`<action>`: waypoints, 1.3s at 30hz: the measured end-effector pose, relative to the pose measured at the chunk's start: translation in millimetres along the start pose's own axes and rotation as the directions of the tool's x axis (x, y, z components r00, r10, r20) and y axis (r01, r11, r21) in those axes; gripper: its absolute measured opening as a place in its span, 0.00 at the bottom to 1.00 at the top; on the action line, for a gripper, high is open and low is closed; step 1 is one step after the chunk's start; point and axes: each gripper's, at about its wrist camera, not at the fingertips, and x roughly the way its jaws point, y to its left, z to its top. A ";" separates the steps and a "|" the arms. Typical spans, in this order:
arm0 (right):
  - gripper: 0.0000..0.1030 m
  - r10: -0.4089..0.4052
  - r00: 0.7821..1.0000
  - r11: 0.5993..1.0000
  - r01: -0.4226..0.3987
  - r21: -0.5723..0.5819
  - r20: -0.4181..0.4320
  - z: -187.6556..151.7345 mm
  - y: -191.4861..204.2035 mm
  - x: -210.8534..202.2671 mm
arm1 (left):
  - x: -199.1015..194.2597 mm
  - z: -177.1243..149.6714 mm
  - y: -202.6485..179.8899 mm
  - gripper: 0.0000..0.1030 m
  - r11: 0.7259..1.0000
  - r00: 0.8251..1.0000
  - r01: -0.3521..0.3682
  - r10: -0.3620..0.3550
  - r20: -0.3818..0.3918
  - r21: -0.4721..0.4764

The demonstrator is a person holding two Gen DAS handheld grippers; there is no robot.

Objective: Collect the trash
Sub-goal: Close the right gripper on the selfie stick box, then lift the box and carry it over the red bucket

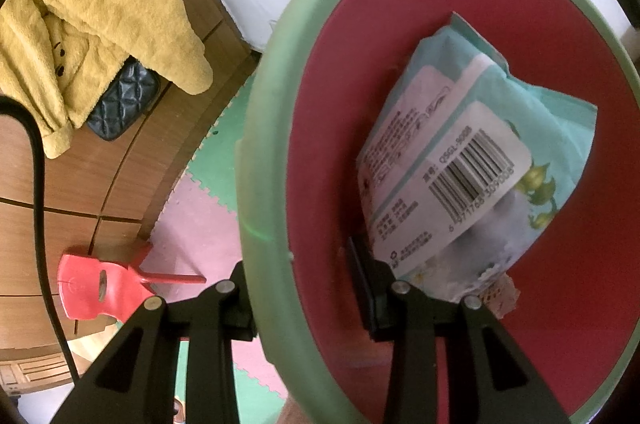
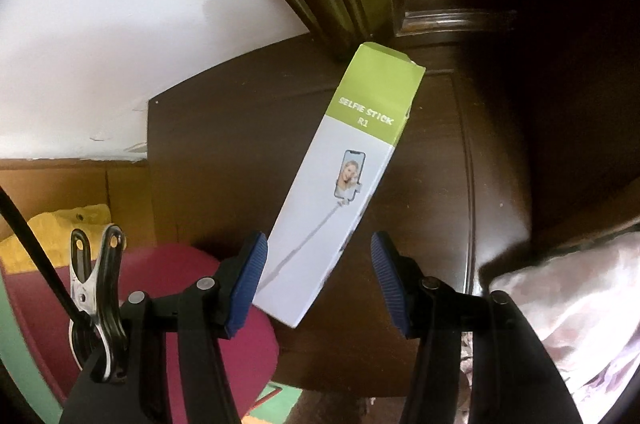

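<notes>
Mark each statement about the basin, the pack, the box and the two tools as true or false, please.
1. The left tool grips the rim of the basin. True.
2. The basin is empty. False: a pack lies in it.
3. The box is red. False: it is white with a green top.
4. The box reads "SELFIE STICK". True.
5. The right tool is clamped on the box. False: its pads stand apart, the box end between them.
</notes>
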 end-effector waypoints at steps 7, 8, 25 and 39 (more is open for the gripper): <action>0.55 -0.043 0.999 0.999 0.043 0.006 -0.010 3.1 12.4 23.6 | 0.4 -0.3 2.1 0.36 1.000 1.000 0.002 -0.002 -0.002 0.000; 0.55 -0.046 0.999 0.999 0.046 0.004 -0.011 3.1 13.8 25.0 | 0.4 -0.2 1.9 0.36 1.000 1.000 0.002 -0.002 -0.002 0.001; 0.67 -0.193 0.973 0.981 0.189 -0.045 -0.125 -3.3 22.5 84.0 | 1.2 0.9 -0.6 0.36 1.000 1.000 -0.012 0.012 -0.005 0.010; 0.55 -0.159 0.983 0.983 0.148 -0.109 -0.096 -24.6 -0.4 64.3 | -0.5 7.7 -2.4 0.36 1.000 1.000 0.000 0.000 -0.001 0.009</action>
